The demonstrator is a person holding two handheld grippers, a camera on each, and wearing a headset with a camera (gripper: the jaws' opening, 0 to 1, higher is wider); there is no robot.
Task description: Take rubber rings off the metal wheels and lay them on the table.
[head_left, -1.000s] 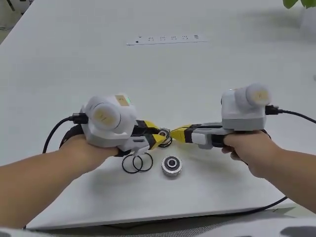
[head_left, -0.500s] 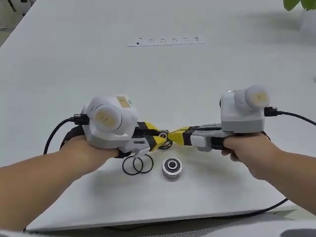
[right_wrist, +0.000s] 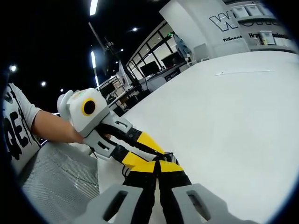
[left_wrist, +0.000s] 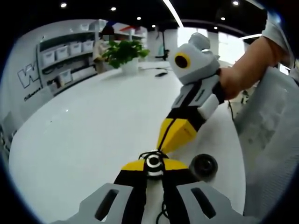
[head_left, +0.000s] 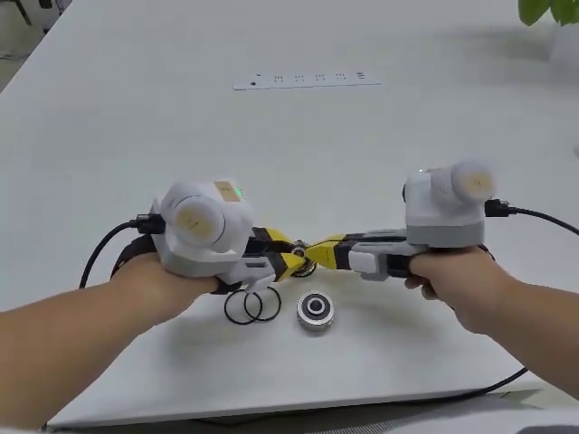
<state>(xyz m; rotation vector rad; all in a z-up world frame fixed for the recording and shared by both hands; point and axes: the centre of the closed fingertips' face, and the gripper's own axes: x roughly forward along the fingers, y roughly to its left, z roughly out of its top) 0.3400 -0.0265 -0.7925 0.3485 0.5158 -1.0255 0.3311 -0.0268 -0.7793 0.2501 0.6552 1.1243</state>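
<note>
— Where is the wheel just now?
— Off the counter (head_left: 181, 117); the left tool (head_left: 291, 260) pinches a metal wheel (left_wrist: 153, 161) between its yellow tips, with a black rubber ring (left_wrist: 150, 153) around it.
— And the other one?
— The right tool (head_left: 318, 251) comes in from the opposite side, tip to tip with the left; its jaws are pressed together on the edge of that rubber ring; each tool is gripped by a hand.
— Anything lying down already?
— Two loose rings (head_left: 252, 304) lie flat and overlapping on the counter, just below the left tool; a second wheel (head_left: 315, 307) lies beside them, to their right, near the counter's front edge.
— Farther back?
— A white power strip (head_left: 306, 80) lies well apart from everything, across the counter; a bit of green plant (head_left: 543, 7) shows at the far right corner.
</note>
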